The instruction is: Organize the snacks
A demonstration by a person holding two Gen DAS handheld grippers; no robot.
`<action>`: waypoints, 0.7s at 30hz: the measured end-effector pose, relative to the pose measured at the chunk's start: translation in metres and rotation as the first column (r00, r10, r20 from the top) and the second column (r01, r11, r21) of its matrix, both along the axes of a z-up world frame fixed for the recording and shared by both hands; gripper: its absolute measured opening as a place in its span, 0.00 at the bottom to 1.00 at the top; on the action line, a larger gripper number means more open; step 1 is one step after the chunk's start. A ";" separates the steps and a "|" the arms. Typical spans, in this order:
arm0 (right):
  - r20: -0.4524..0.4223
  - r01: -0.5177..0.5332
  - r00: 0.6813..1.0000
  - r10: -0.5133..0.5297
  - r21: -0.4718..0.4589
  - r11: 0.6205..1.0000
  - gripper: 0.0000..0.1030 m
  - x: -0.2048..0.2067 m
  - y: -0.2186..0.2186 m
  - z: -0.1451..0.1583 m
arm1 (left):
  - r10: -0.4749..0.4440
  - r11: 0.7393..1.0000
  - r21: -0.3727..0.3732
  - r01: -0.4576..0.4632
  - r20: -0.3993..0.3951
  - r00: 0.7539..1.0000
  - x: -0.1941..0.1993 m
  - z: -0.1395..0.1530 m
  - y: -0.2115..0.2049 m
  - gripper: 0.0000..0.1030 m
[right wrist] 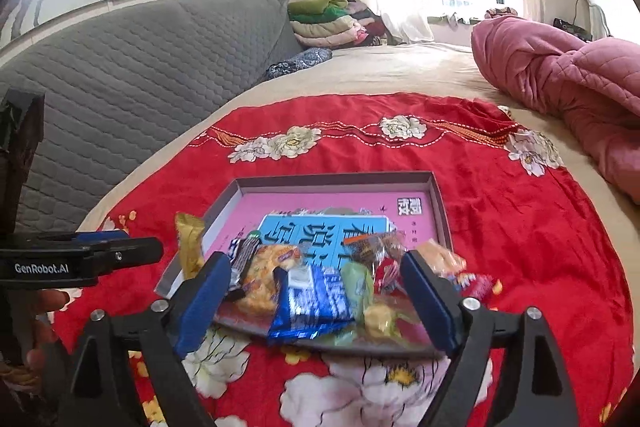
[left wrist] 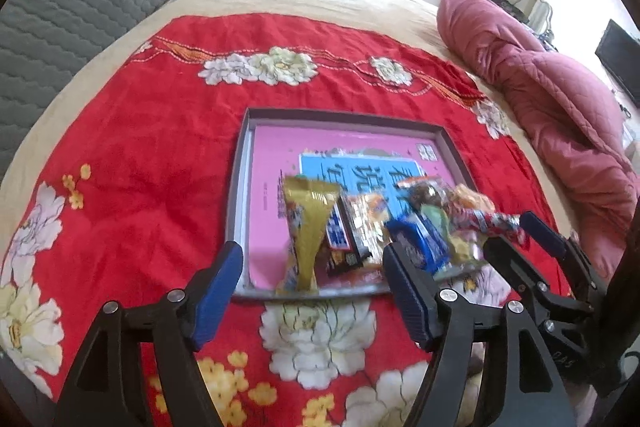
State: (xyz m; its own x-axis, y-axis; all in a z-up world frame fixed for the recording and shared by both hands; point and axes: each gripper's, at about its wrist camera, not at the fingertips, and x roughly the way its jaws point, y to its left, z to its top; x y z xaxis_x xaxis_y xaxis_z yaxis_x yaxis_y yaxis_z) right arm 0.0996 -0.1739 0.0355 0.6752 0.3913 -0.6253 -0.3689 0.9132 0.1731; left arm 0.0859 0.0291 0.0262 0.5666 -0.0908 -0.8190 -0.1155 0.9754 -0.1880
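- there's a shallow grey tray [left wrist: 240, 187] sitting on a red flowered cloth [left wrist: 140, 147] spread over a bed, with a pink booklet [left wrist: 272, 155] lying flat inside it
- all the snacks are bunched up at the near end of the tray, on top of the booklet
- gold packet [left wrist: 310, 227] is on the left of the pile, its near end right at the tray's front rim
- next to it a dark wrapper [left wrist: 340, 243] and an orange-ish crinkly pack [right wrist: 264, 279]
- blue packet [right wrist: 312, 303] sits front and centre in the right wrist view, poking over the near rim a bit
- a green candy [right wrist: 358, 287] and some red and yellow wrapped bits are off to its right, kinda blurry so can't say more
- left gripper [left wrist: 312, 279] has its jaws spread wide, nothing pinched, the gold packet just shows in the gap between the blue pads
- right gripper [right wrist: 316, 291] is wide too, pads either side of the pile but not pressing on anything as far as i can see
- pink quilt [right wrist: 560, 75] is bunched up on the bed's far right, well away from the tray
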 end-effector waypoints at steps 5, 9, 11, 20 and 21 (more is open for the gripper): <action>-0.011 0.040 0.999 -0.040 -0.019 0.999 0.86 -0.028 -0.004 0.005 | -0.004 1.000 0.009 0.004 -0.020 1.000 -0.021 -0.004 -0.003 0.73; -0.048 0.059 0.997 -0.060 -0.039 0.998 0.89 -0.051 -0.009 0.003 | 0.001 1.000 0.001 -0.001 -0.029 1.000 -0.039 -0.006 -0.006 0.73; -0.079 0.064 0.995 -0.068 -0.053 0.997 0.89 -0.060 -0.010 0.000 | -0.003 1.000 -0.005 0.003 -0.039 0.999 -0.046 -0.007 -0.009 0.73; -0.128 0.103 0.985 -0.117 -0.113 0.988 0.89 -0.085 -0.018 -0.007 | -0.073 0.997 -0.002 0.073 -0.059 0.996 -0.074 -0.007 -0.024 0.73; -0.132 0.113 0.983 -0.128 -0.115 0.987 0.89 -0.086 -0.020 -0.006 | -0.079 0.997 -0.002 0.078 -0.058 0.995 -0.076 -0.006 -0.025 0.73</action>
State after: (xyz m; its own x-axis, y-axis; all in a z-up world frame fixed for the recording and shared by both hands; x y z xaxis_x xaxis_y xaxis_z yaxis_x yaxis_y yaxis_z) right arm 0.0136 -0.1941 0.0295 0.6176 0.2384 -0.7495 -0.2343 0.9654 0.1140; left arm 0.0098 0.0039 0.0200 0.5093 -0.1333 -0.8502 -0.0493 0.9818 -0.1834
